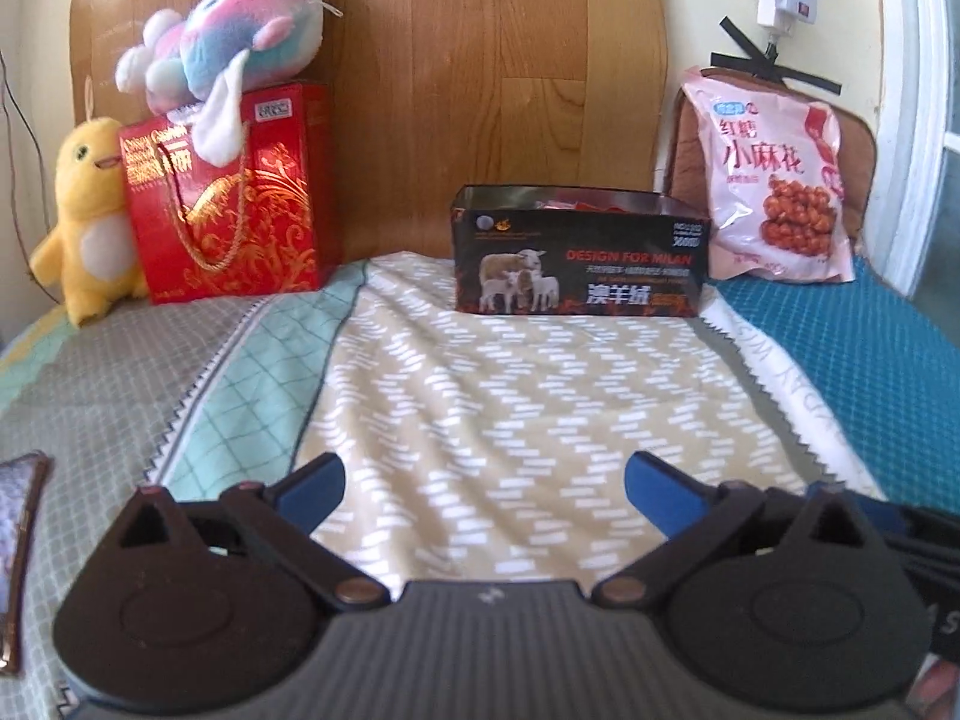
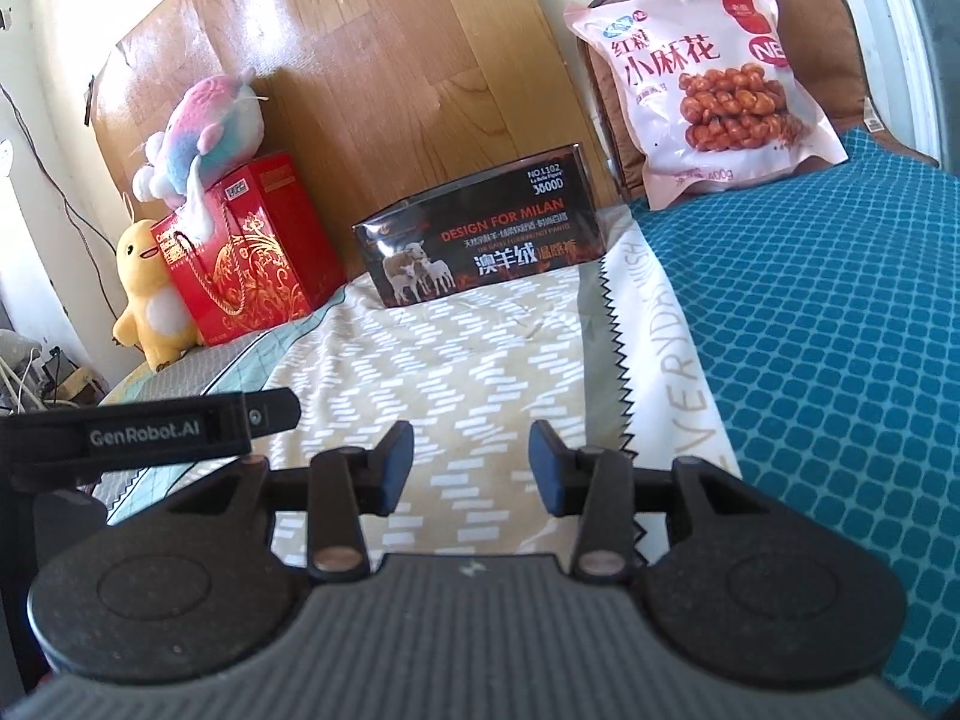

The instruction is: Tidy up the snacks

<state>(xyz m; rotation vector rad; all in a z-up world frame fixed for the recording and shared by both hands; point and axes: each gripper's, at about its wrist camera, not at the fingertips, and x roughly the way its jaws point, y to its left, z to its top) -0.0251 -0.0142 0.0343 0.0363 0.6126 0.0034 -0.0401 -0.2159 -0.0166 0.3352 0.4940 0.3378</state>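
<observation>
A pink snack bag [image 1: 777, 180] with fried twists printed on it leans upright against a brown cushion at the back right; it also shows in the right wrist view [image 2: 708, 78]. An open-topped black box [image 1: 579, 255] with sheep on its front stands on the bed at the back centre, with reddish packets inside; it also shows in the right wrist view [image 2: 480, 234]. My left gripper [image 1: 483, 483] is open wide and empty, low over the bedspread well in front of the box. My right gripper [image 2: 471, 459] is open and empty, also over the bedspread.
A red gift bag [image 1: 231, 192] stands at the back left with a pastel plush [image 1: 231, 36] on top and a yellow duck plush [image 1: 90, 216] beside it. A wooden board [image 1: 480, 60] stands behind. A teal mat [image 2: 840, 330] covers the bed's right side.
</observation>
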